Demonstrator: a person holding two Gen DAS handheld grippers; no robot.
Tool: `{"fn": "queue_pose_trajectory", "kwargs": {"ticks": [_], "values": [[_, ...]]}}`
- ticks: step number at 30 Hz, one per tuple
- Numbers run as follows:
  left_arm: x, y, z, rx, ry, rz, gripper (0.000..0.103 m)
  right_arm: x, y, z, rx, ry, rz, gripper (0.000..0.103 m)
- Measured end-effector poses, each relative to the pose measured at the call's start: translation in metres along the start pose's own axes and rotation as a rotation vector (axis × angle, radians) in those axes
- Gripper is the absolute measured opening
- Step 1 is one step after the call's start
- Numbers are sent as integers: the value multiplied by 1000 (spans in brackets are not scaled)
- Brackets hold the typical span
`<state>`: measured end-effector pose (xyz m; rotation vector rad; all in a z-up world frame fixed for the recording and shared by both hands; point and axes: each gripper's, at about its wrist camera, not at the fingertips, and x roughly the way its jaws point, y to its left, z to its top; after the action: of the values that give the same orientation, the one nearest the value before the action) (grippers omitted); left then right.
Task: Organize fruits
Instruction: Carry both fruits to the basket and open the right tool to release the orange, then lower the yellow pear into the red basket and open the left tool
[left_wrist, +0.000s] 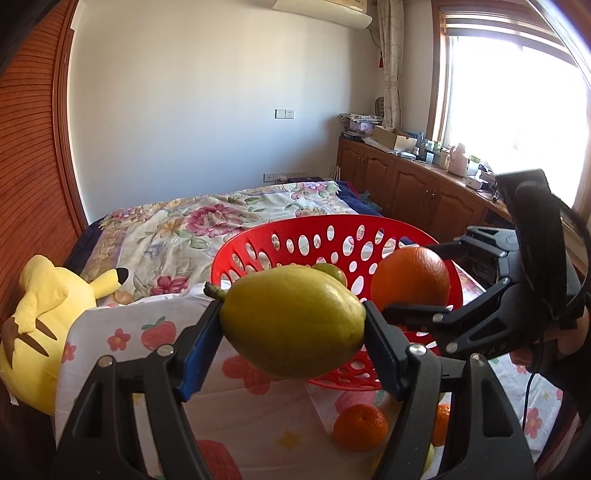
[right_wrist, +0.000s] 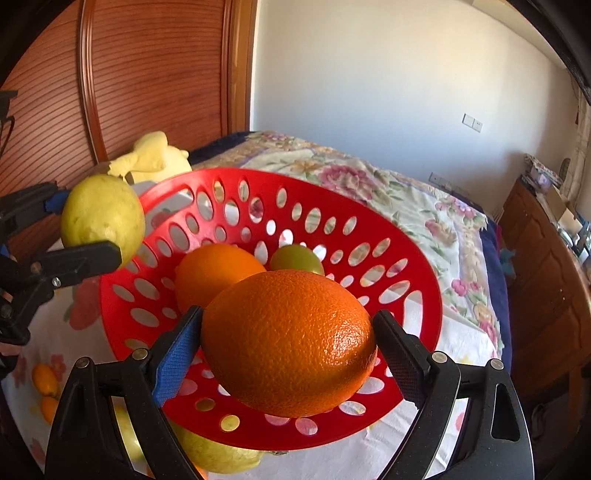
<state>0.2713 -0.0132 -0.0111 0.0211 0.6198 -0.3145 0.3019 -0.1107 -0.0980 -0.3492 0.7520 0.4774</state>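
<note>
The left gripper (left_wrist: 293, 326) clamps a lemon (left_wrist: 291, 321); the right gripper (right_wrist: 288, 345) clamps an orange (right_wrist: 288, 343). Both fruits look firm, smooth-skinned and round, so gripping across the middle suits them best.

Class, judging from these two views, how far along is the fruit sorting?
Done: an orange and a small green fruit lie in the red basket. In hand: left gripper holds a lemon, right gripper an orange. Left: a tangerine on the cloth.

A yellow plush toy (left_wrist: 48, 314) lies beside the floral-quilted bed (left_wrist: 221, 218); wooden cabinets (left_wrist: 410, 184) line the bright window (left_wrist: 517, 96).
</note>
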Motion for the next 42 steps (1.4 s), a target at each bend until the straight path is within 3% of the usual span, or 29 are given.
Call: {"fn": "queue_pose_trajectory", "kwargs": {"ticks": [6,13,22,31,42], "values": [[3,0,2,0,0,-1,72,8,6,-4,-23,-4,-17,92],[13,2,4,-8,11,3,72,-11,-3,4,32,-87,-7,94],[33,-2,6,10,50,22,73,-43,-20,-12,121,-164,-25,95],[46,-12,8,29,86,63,73,-57,-20,-20,131,-183,-17,96],[13,-9,16,11,3,60,75,-62,-11,-36,135,-169,-11,96]]}}
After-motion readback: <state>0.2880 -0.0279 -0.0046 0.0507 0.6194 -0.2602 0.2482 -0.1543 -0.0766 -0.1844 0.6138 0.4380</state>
